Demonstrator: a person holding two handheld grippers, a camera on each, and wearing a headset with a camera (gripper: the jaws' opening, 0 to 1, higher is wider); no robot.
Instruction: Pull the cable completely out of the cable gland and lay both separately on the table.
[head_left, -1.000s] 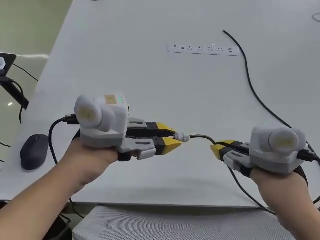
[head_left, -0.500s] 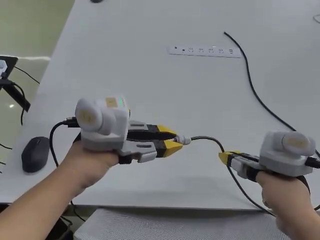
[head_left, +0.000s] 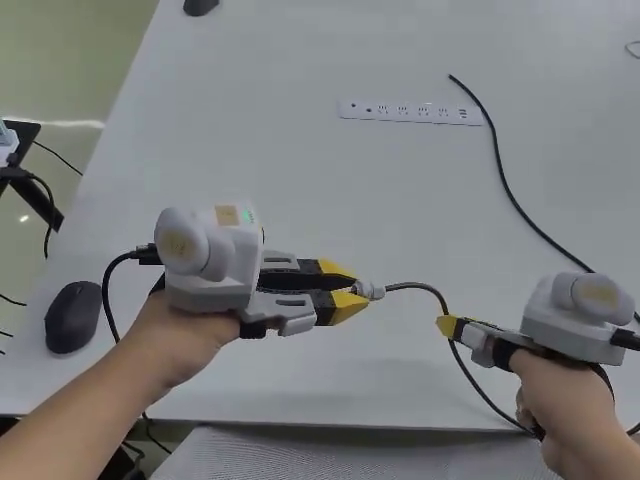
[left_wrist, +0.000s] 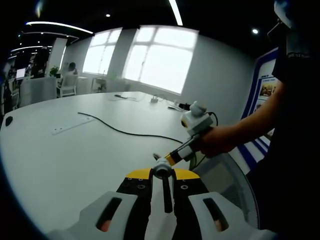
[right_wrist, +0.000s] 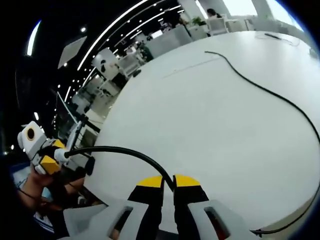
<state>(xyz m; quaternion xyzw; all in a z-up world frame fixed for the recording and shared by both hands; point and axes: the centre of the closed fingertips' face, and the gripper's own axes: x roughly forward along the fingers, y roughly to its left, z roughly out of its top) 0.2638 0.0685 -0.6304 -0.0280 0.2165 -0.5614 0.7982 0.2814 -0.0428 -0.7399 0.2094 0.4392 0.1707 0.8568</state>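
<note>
1. Two grippers are up off the table (head_left: 300, 150), both over its near edge. A computer mouse (head_left: 72, 315) sits far left and isn't involved.
2. The left gripper (head_left: 350, 290) has its jaws clamped on the cable gland (head_left: 368, 291), which is pinched right at the yellow tips. The left gripper view shows the same thing.
3. Gland axis: approx horiz. across the head view, in line w/ the left gripper's jaws. Its cable end points right, toward the other hand.
4. The cable (head_left: 420, 288) leaves the gland, humps up a bit, then dips into the right gripper (head_left: 445, 325). There's slack btwn the two, so it's not taut.
5. The right gripper's jaws are closed on the cable, seen clearly in the right gripper view. A black line running on past it to the table edge is prob. the cable's tail, but I can't confirm that.
6. Step: mid-pull, w/ the cable not yet out of the gland and nothing laid down.
7. Next, IMO: draw the right gripper further right along the gland's axis and hold the left steady. Regrip nearer the gland if the tail is long.
8. Far right and back: a power strip (head_left: 410, 111) and a loose black cord (head_left: 510, 190), well apart from the work.
</note>
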